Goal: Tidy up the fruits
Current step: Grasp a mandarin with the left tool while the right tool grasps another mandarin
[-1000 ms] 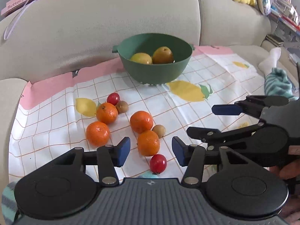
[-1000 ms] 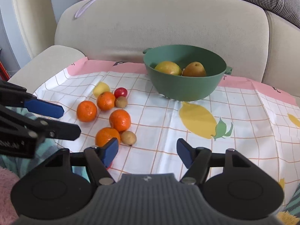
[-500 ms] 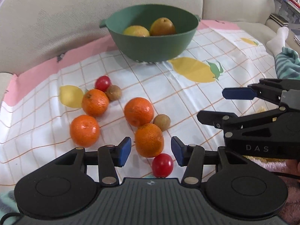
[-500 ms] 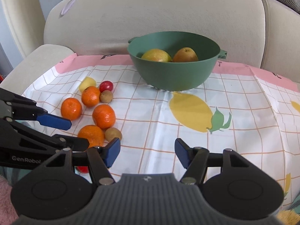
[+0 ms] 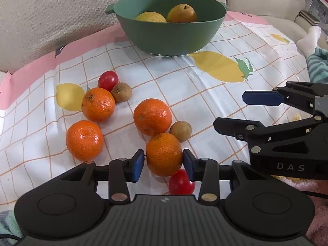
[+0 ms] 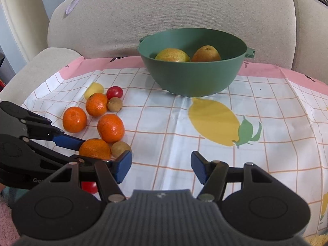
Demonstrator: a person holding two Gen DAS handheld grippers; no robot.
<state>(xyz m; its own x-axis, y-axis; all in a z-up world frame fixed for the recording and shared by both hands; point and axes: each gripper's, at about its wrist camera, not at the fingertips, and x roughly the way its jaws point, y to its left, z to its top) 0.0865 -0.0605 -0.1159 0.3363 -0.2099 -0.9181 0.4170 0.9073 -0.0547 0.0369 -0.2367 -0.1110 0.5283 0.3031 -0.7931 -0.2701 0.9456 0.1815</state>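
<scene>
We have the nearest orange (image 5: 164, 154) between the jaws of our left gripper (image 5: 163, 162), the right pad touching its skin, the left pad a sliver off, so no firm hold yet. It sits on the lemon-print cloth (image 5: 205, 86), against a small brown fruit (image 5: 180, 131) and a red tomato (image 5: 181, 182). Closing off-centre could squirt it sideways and scatter those neighbours. The green bowl (image 5: 170, 34) waits beyond. Our right gripper (image 6: 161, 167) hangs wide open, empty. We read "DAS" on its side, "Butterfly" on a pink book.
</scene>
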